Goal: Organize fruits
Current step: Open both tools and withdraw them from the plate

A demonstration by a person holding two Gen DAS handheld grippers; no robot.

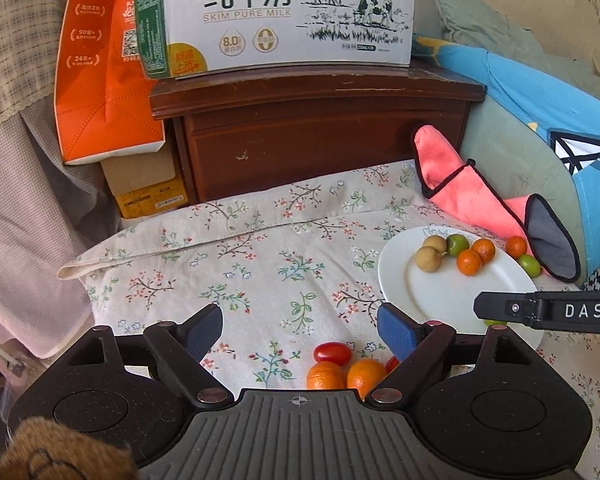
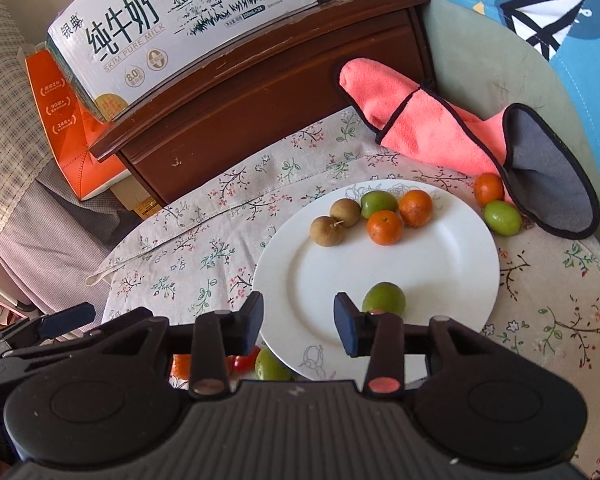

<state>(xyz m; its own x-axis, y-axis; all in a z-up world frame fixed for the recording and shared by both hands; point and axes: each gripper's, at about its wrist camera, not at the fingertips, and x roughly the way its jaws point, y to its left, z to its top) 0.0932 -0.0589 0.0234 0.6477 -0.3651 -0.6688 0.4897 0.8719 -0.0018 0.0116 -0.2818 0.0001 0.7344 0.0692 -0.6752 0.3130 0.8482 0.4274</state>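
The right gripper (image 2: 300,320) is held part-open and empty over the near edge of the plate (image 2: 452,276); a green fruit (image 2: 384,298) lies free on the plate just beyond its right finger, seemingly just set down. The left gripper (image 1: 300,324) is spread wide, nothing held, above a tomato (image 1: 333,353) and two oranges (image 1: 346,374) on the cloth (image 1: 240,264), probably the next pick. Five fruits are gathered at the plate's far rim. An orange and a green fruit (image 2: 502,217) beside the pink towel (image 2: 432,128) remain uncollected; nothing blocks the reach.

open tongs (image 1: 300,330), cherry tomato (image 1: 332,353), plate (image 1: 440,300)
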